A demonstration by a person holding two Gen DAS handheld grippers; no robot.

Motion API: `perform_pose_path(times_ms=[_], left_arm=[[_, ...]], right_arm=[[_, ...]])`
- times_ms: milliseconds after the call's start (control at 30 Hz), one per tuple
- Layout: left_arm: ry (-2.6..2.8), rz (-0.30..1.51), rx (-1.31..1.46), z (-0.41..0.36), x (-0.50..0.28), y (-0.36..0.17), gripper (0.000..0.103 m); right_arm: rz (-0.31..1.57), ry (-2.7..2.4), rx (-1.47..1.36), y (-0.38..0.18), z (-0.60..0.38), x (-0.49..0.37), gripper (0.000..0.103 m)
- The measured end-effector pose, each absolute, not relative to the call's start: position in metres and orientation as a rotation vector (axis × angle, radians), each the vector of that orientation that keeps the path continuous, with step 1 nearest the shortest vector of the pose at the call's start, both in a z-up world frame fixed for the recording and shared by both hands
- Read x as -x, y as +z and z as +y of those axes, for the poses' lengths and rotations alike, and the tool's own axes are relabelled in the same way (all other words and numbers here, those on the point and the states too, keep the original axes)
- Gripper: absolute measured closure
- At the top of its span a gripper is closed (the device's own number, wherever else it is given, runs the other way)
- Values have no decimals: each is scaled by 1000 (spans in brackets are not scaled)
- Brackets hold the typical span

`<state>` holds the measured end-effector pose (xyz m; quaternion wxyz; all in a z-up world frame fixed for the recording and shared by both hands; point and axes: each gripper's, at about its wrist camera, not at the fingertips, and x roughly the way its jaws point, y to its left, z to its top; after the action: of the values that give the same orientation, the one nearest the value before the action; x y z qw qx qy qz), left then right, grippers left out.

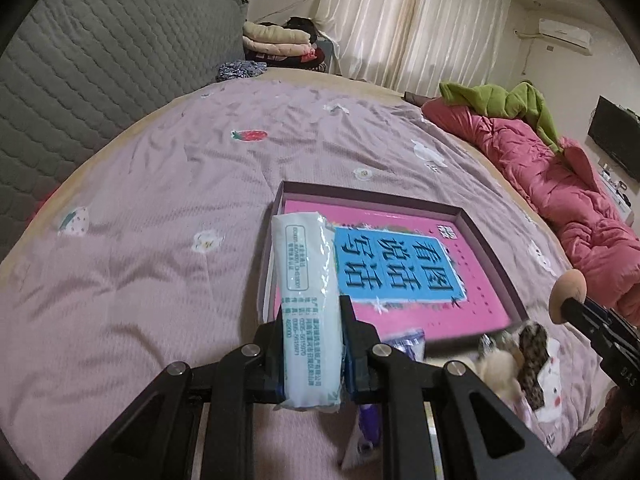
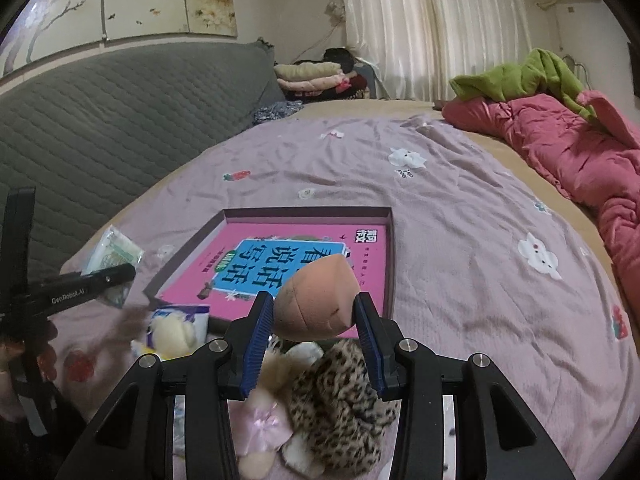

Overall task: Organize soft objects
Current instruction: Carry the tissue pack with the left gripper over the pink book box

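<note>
I am working over a bed (image 1: 152, 184) covered by a wrinkled mauve sheet printed with strawberries and small white cartoon shapes. A grey quilted headboard (image 1: 92, 64) runs along its left side, and above it, in the right wrist view, hangs a painted floral panel (image 2: 132, 0). Cream curtains (image 1: 416, 20) fill the far wall, with an air conditioner (image 1: 565, 33) high to their right and a dark screen (image 1: 614, 142) on the right wall. Folded clothes (image 1: 280, 42) are stacked past the head of the bed. A bunched red quilt (image 2: 568, 140) lies along the bed's right edge with a green cloth (image 2: 520, 74) on top.

In the middle of the sheet sits a shallow box (image 1: 486, 244) holding a pink book (image 1: 400, 268).

My left fingers (image 1: 312, 344) are clenched on a white tissue pack (image 1: 306, 296), held above the box's left edge. My right fingers (image 2: 314, 330) are grasping a peach sponge (image 2: 316, 300), held above the near edge of the box.

Below, on the sheet near the box's front corner, lies a pile of soft things: a leopard scrunchie (image 2: 340, 400), a cream plush (image 2: 172, 334), a pink bow (image 2: 260, 424) and a blue-and-white packet (image 2: 188, 314).
</note>
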<state>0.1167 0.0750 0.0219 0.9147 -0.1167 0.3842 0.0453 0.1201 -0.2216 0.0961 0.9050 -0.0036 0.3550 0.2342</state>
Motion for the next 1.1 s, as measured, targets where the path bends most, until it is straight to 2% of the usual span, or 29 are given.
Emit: perform_pose_path(times_ms=[433, 700, 1100], left_arm=[[85, 889, 218, 82, -168, -17, 82], [54, 942, 229, 85, -182, -29, 82], [55, 925, 272, 94, -200, -31, 82]], right_arm=[[847, 442, 200, 56, -197, -180, 60], [975, 441, 206, 29, -193, -197, 60], [1003, 442, 203, 22, -191, -198, 60]])
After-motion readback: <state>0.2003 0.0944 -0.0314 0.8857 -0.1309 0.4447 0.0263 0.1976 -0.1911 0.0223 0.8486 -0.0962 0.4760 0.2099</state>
